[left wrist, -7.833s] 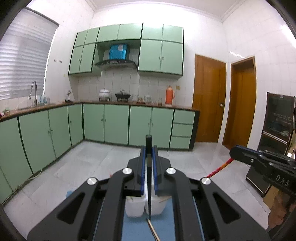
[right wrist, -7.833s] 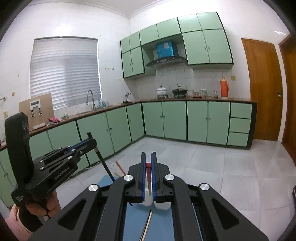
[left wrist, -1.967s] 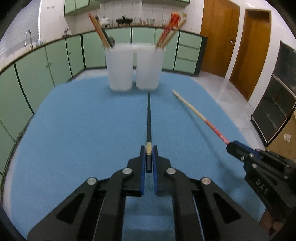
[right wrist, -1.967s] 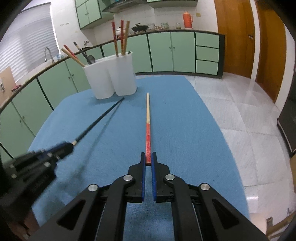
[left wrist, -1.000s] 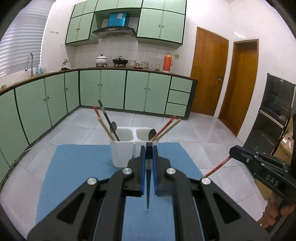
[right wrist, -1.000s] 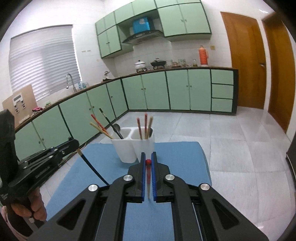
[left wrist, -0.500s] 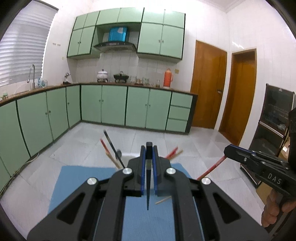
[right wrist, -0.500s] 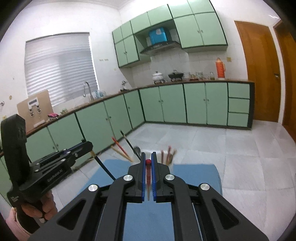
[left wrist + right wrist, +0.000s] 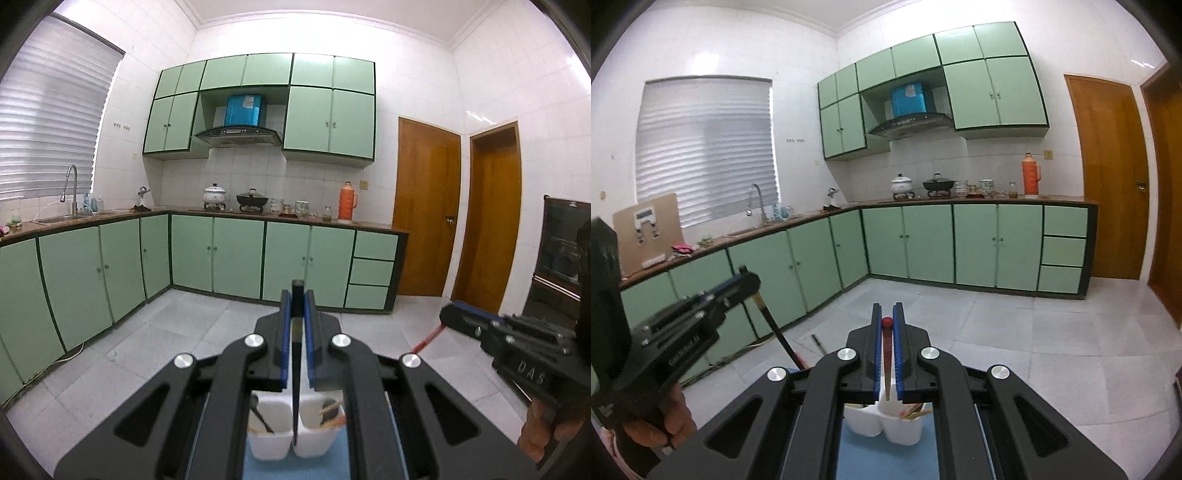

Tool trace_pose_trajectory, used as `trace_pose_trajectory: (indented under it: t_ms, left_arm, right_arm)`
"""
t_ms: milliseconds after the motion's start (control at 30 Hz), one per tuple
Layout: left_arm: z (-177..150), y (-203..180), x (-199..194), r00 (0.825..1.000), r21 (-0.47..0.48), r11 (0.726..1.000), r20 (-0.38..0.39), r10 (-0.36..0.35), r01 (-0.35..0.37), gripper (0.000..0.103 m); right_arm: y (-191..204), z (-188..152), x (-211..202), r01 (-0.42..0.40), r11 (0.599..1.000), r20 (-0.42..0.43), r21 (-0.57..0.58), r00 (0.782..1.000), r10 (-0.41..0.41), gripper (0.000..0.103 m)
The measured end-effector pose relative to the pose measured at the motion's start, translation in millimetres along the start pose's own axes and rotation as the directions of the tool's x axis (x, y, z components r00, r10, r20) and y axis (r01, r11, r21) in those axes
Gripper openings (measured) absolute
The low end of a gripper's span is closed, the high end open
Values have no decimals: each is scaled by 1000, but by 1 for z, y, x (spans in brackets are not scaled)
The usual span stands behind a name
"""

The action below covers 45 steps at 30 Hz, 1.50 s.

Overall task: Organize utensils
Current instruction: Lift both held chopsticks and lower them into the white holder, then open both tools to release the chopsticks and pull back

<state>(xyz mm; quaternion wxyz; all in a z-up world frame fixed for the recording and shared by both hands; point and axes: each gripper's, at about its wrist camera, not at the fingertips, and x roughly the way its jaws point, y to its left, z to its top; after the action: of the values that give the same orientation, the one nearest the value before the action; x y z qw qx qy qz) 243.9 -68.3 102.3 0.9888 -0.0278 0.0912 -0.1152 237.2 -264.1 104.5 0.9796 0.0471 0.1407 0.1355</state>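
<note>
Green kitchen cabinets [image 9: 218, 254] are filling the background. Left claw [image 9: 296, 328] is pinching a black chopstick [image 9: 296, 387]; right claw [image 9: 886, 343] is pinching a red-tipped chopstick [image 9: 886, 343]. Twin white cups [image 9: 284, 435] below are holding utensils.

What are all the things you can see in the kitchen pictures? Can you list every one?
white holder cups: two, white, joined side by side on the blue mat, utensils inside
blue mat: one, blue, under the cups
black chopstick: one, black, in the left gripper, tip hanging down
red chopstick: one, red top, in the right gripper, tip hanging down
cabinets: many, green, along the walls
thermos: one, orange, on the counter
pots: two, white and black, on the stove
doors: two, brown, far right
left gripper: one, black and blue, shut
right gripper: one, black and blue, shut
</note>
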Motion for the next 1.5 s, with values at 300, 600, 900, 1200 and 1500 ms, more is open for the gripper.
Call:
trace_pose_trajectory:
  t_ms: [300,600,900,1200,1500]
  left_arm:
    - [-30,7,77,997,12,998,-40,60,-59,6]
    - [-76,29,108,980,-10,998,-190,58,-61,15]
    - [-74,46,59,987,-32,997,-148,67,-72,50]
    - [-77,44,-9,988,-20,996,-134,80,-83,87]
    - [-88,29,-59,982,17,995,-158,100,-99,98]
  right_arm:
    - [-8,-27,60,30,999,-100,-12,995,-31,6]
    - [-16,-59,85,4,1000,-188,5,982,-3,15]
    - [-27,-63,51,41,998,-135,42,990,-35,44]
    - [-26,-80,-3,59,997,-94,50,994,-54,68]
    - [-10,-99,-58,64,996,-83,69,995,-58,88]
